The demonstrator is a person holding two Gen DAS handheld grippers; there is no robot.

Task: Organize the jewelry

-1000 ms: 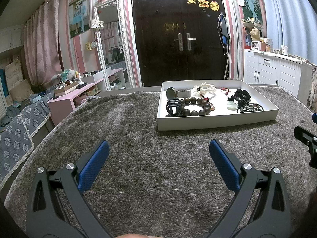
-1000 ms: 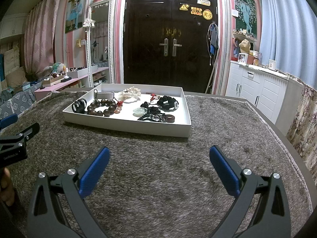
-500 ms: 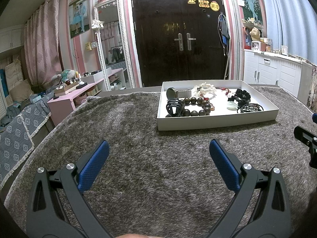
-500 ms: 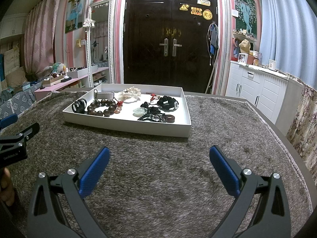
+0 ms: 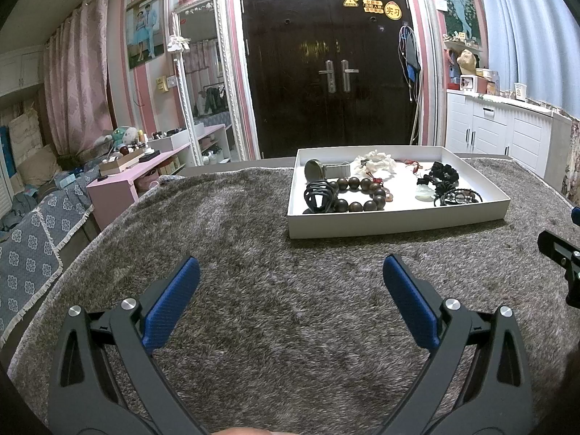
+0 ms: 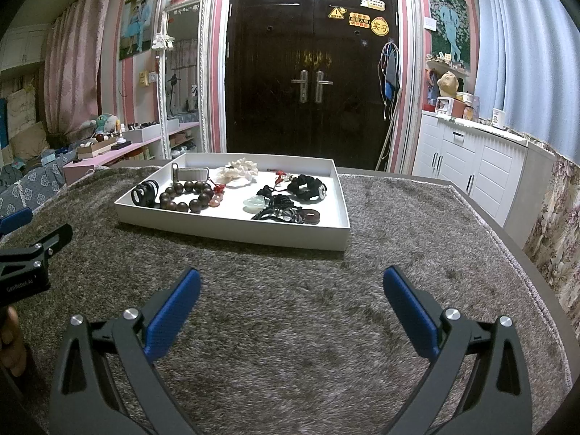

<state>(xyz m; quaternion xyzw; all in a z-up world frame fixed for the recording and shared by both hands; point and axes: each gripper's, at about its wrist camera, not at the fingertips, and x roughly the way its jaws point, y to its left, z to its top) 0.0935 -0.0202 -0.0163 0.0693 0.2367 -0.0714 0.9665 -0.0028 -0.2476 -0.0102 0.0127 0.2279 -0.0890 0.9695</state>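
Only the right wrist view shows us a thumb (image 6: 12,344) at its left edge. Both the left gripper (image 5: 291,272) and the right gripper (image 6: 291,282) are spread wide (holding nothing), while the jewelry tray (image 5: 395,223) sits ahead on the shaggy cover (image 5: 253,253), well apart from both.

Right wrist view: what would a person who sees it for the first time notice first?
The white tray of jewelry stands out, lying on the shaggy grey-brown cover ahead of the open right gripper. Inside it, the dark wooden bead bracelet sits at the left, and a tangle of black cords lies at the right. Behind, a dark double door fills the middle.
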